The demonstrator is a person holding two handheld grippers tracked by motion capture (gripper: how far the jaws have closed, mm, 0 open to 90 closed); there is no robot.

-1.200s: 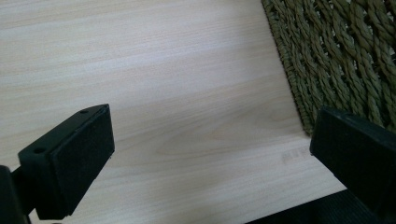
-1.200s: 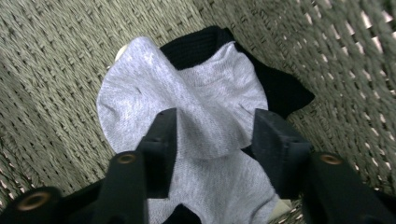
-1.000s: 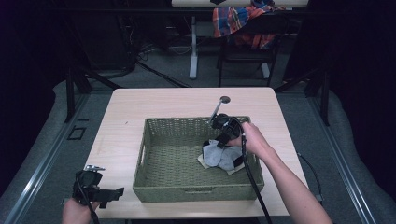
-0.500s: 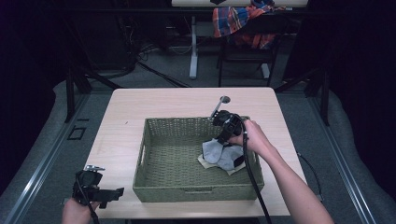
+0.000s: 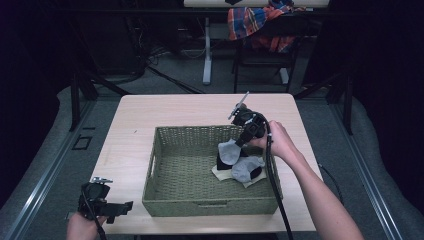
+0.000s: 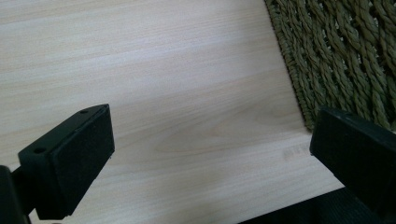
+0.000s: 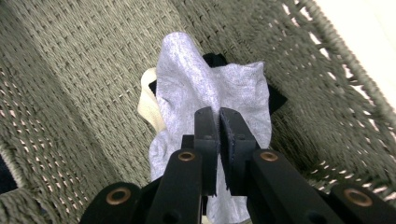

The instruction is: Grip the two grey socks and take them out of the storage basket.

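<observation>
A woven green basket stands on the wooden table. Inside it, at the right, lies a small pile: a grey sock, a black piece and a cream cloth. My right gripper points down into the basket and is shut on another grey sock, which hangs from it above the pile. In the right gripper view the jaws pinch the grey sock over the basket wall. My left gripper rests at the table's front left corner, open and with nothing in it.
The basket's outer wall is just right of the left gripper. Bare tabletop spreads to the left of and behind the basket. A chair with a plaid cloth stands beyond the table. Dark floor surrounds it.
My right gripper has risen with the grey sock, pulling it up off the pile in the basket. The left gripper has stayed put.
</observation>
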